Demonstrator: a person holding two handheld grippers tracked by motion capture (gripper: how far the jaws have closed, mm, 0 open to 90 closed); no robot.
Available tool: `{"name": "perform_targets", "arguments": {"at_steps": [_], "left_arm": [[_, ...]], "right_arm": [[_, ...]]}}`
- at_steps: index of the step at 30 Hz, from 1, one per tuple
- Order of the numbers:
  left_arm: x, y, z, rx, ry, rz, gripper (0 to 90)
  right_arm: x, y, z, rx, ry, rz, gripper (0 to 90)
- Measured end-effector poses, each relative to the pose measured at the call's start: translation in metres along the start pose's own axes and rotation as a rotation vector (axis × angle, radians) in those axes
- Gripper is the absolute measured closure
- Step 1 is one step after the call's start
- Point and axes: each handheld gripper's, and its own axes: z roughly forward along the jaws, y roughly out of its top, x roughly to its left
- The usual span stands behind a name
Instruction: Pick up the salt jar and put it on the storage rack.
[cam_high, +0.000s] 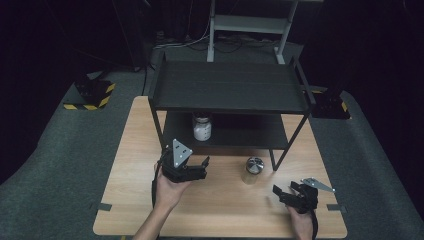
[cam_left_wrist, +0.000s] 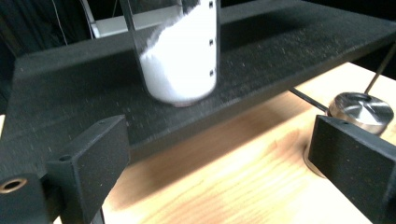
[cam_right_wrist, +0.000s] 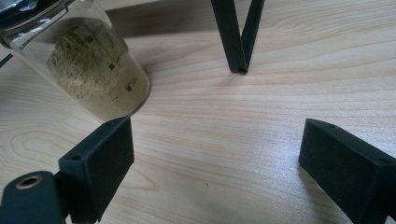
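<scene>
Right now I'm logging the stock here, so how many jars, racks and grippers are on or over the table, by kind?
Jars: 2, one with white powder on the rack's lower shelf, one with tan powder and a metal lid on the table.
Racks: 1, the black two-shelf rack.
Grippers: 2, the left gripper and the right gripper, both open and empty.
Total: 5.

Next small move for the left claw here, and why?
Probably ease the left claw forward toward the jar of white powder on the rack's lower shelf. Its jaws stand open and empty, aimed at that jar but short of the shelf edge. The right claw rests open on the table.
</scene>
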Motion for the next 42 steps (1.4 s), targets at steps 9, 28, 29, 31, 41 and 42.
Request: {"name": "perform_targets", "arguments": {"at_steps": [9,28,29,31,41,42], "left_arm": [[-0.002,-0.022,-0.001,0.031,-0.044,0.004,5.7],[0.005,-0.076,0.012,0.059,-0.041,-0.111,5.7],[0.006,-0.079,0.013,0.062,-0.039,-0.124,5.7],[0.006,-0.084,0.017,0.074,-0.036,-0.135,5.7],[0.005,-0.097,0.029,0.091,-0.022,-0.154,5.7],[0.005,-0.097,0.029,0.091,-0.022,-0.154,5.7]], "right_arm": [[0.001,0.0,0.0,0.0,-0.002,-0.005,9.9],[0.004,-0.003,-0.001,-0.014,-0.01,-0.027,10.6],[0.005,-0.003,-0.001,-0.015,-0.012,-0.031,10.6],[0.006,-0.003,-0.001,-0.014,-0.014,-0.036,10.6],[0.008,-0.002,-0.001,-0.011,-0.021,-0.042,10.8],[0.008,-0.002,-0.001,-0.011,-0.021,-0.042,10.8]]}}
